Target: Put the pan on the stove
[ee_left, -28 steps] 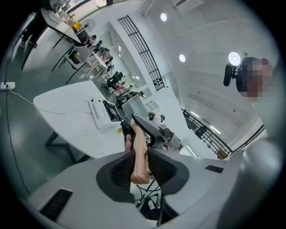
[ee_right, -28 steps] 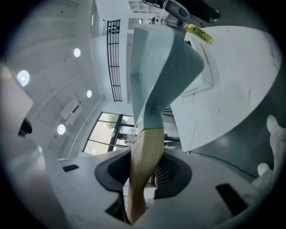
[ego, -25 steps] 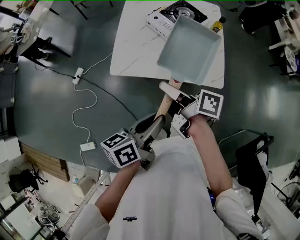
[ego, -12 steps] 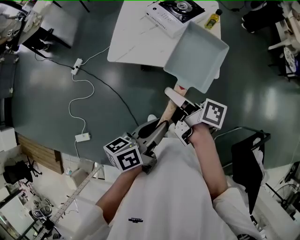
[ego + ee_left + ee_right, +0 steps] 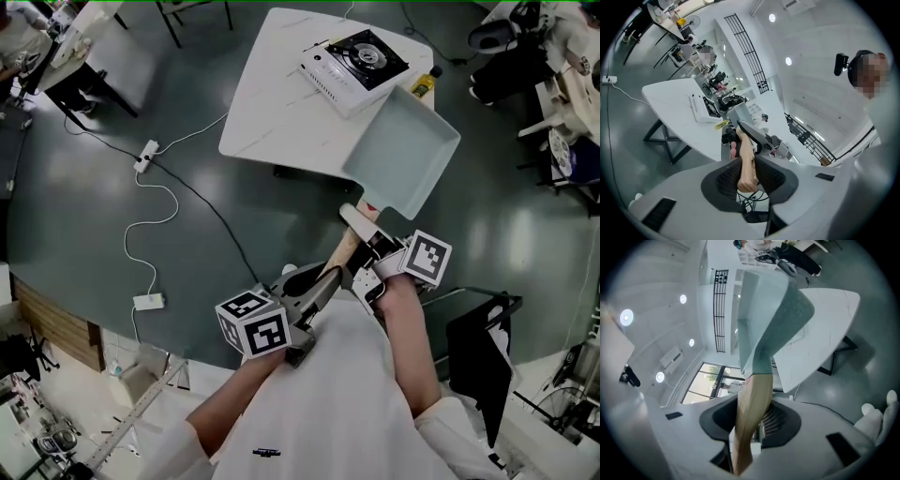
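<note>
A pale green square pan [image 5: 403,150] with a wooden handle [image 5: 339,255] hangs in the air, tilted, over the near right edge of the white table [image 5: 272,103]. The black-topped white stove [image 5: 354,61] stands on the table just beyond the pan. My right gripper [image 5: 367,251] is shut on the handle close to the pan. My left gripper [image 5: 314,292] is shut on the handle's end. In the left gripper view the handle [image 5: 746,161] runs between the jaws of my left gripper [image 5: 747,177] toward the stove [image 5: 705,108]. The right gripper view shows the pan [image 5: 768,319] above my right gripper [image 5: 752,420].
A yellow bottle [image 5: 424,82] stands on the table right of the stove, next to the pan's far corner. A white power strip [image 5: 144,156] and cables lie on the grey floor at left. A black chair [image 5: 478,337] is at my right. Desks and equipment ring the room.
The table and stove have slid lower in the head view. The pan no longer covers the stove and sits at its near right. Both grippers keep their hold on the handle.
</note>
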Motion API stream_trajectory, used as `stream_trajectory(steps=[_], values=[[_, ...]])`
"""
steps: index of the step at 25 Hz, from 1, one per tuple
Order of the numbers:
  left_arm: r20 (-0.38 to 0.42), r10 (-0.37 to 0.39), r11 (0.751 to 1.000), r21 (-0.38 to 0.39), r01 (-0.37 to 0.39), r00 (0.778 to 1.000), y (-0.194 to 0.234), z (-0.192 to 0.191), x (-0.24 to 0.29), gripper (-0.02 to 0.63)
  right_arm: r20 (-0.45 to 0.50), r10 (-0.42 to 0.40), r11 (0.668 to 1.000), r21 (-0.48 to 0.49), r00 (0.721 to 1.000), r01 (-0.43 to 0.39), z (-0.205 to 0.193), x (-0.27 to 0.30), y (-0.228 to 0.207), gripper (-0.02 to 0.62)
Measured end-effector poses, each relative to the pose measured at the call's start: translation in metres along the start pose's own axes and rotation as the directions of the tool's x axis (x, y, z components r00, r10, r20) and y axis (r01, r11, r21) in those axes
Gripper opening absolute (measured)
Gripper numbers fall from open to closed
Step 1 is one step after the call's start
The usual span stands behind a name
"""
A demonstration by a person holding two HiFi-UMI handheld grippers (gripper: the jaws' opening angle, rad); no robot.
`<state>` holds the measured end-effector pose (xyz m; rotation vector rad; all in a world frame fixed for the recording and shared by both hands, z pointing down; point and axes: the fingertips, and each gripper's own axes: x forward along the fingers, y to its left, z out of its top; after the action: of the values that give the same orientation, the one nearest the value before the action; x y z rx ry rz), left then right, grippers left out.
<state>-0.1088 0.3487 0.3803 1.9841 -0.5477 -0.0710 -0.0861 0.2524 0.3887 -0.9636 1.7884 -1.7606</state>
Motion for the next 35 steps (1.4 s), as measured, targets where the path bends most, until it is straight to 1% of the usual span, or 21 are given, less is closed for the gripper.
stream_trajectory(steps=[5,9,11,16,19,22,31,35], values=[[0.005,-0.009,1.000,0.008,0.009,1.000,0.011,0.022,-0.007,0.091,0.003,0.000,1.000,-0.019,1.000,0.000,0.002,0.026,0.005,0.123],[0.003,-0.003,1.000,0.017,0.003,1.000,0.019,0.040,-0.002,0.091,-0.014,-0.007,1.000,-0.010,1.000,0.006,0.012,0.043,0.008,0.123],[0.006,0.004,1.000,0.024,-0.004,1.000,0.022,0.050,0.002,0.092,-0.028,-0.008,1.000,-0.012,1.000,0.008,0.018,0.052,0.008,0.123],[0.024,0.037,0.999,0.031,-0.037,0.999,0.033,0.076,0.025,0.094,-0.058,0.022,1.000,-0.006,0.998,-0.023,0.047,0.075,0.009,0.123],[0.041,0.059,0.998,0.027,-0.060,0.997,0.042,0.092,0.050,0.094,-0.080,0.039,0.999,0.008,0.996,-0.038,0.074,0.088,0.003,0.123],[0.053,0.078,0.997,0.002,-0.078,0.996,0.051,0.109,0.083,0.092,-0.107,0.048,0.999,0.025,0.993,-0.045,0.108,0.100,-0.005,0.124],[0.076,0.167,0.986,-0.027,-0.166,0.983,0.064,0.166,0.200,0.092,-0.214,0.022,1.000,0.018,0.977,-0.018,0.230,0.126,-0.021,0.123],[0.091,0.206,0.978,-0.046,-0.202,0.974,0.070,0.180,0.246,0.092,-0.260,0.022,1.000,0.009,0.965,-0.021,0.273,0.133,-0.030,0.123]])
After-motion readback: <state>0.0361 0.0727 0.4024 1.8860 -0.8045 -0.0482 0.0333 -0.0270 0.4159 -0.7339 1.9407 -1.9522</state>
